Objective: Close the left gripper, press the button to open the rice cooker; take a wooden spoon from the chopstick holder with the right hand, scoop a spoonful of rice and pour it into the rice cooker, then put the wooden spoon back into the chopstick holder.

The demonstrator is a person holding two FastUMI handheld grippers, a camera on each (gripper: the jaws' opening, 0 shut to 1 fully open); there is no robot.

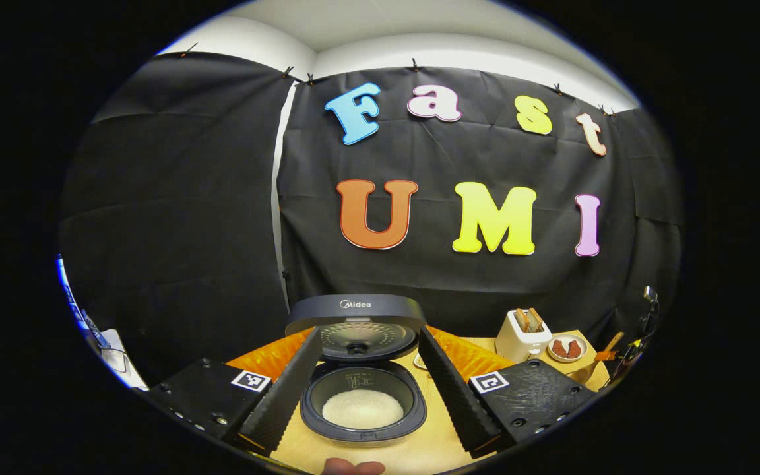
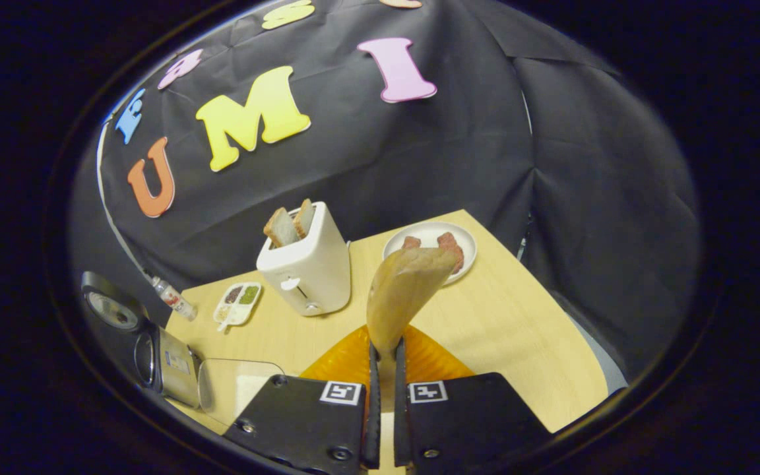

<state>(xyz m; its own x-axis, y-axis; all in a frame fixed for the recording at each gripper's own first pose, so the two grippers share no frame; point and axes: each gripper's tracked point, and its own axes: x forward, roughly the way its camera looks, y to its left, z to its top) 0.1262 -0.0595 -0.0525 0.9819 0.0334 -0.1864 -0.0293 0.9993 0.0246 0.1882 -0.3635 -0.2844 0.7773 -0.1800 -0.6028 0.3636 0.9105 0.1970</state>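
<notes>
While the rice cooker point(image 1: 360, 369) sat on the bench point(image 1: 433, 448) with its lid point(image 1: 357, 316) raised and white rice point(image 1: 362, 409) lying in its inner pot, the left tongs point(image 1: 360, 389) hung in front of it with fingers spread wide, holding nothing. The cooker showed between those two fingers.

In the right gripper view, the right tongs point(image 2: 383, 359) were pinched nearly closed on the handle of the wooden spoon point(image 2: 406, 290), its bowl standing up and leaning slightly right. No rice could be made out in the bowl. Behind the spoon stood a toaster point(image 2: 304, 267) with bread in its slots, and a plate point(image 2: 429, 247) of food; the cooker lay far to the toaster's left. The chopstick holder could not be picked out.

The grip looked narrow, low on the handle, so the spoon might twist or slip if swung fast. A tilted bowl would spill grains on the bench short of the cooker.
</notes>
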